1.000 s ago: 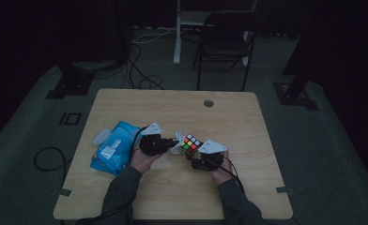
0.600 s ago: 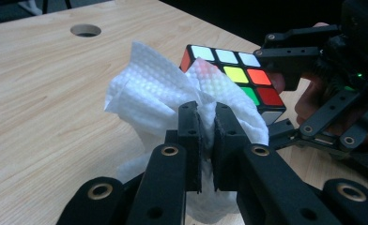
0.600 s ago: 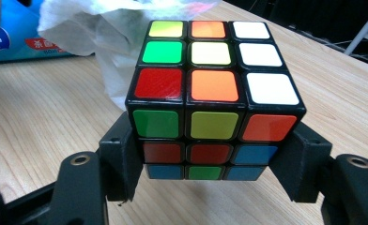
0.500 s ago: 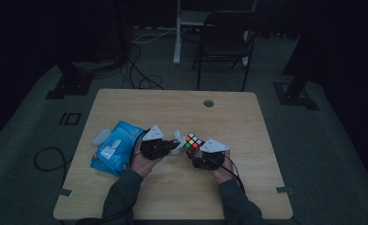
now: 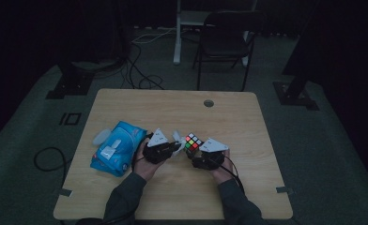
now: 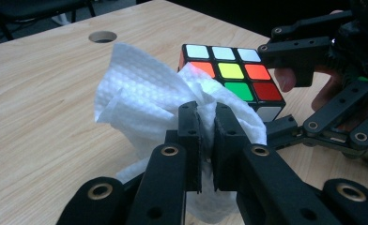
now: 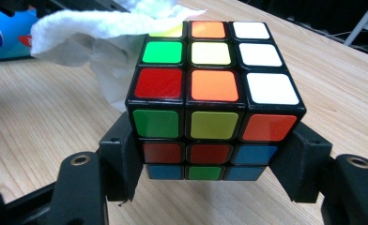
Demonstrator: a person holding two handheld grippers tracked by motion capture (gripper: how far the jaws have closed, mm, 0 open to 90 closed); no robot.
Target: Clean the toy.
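Left gripper (image 6: pixel 205 140): jaws pinched on crumpled white paper wipe (image 6: pixel 140 93), wipe touching cube.
Right gripper (image 7: pixel 210 161): jaws clamp multicoloured plastic puzzle cube (image 7: pixel 210 93) above wooden table (image 5: pixel 172 108).

The high view looks forward and down from above the person's side of the table (image 5: pixel 140 105), far enough back to take in the whole tabletop, the floor around it and a chair (image 5: pixel 224 37) beyond. The left gripper view sits low and close behind its own jaws, facing across the wood toward the cable hole (image 6: pixel 102 36). The right gripper view is just as near, facing over its jaws the opposite way. All three share the puzzle cube (image 5: pixel 194 142) (image 6: pixel 233 77) (image 7: pixel 210 93) and the white wipe (image 5: pixel 178 137) (image 6: pixel 144 103) (image 7: pixel 102 33).
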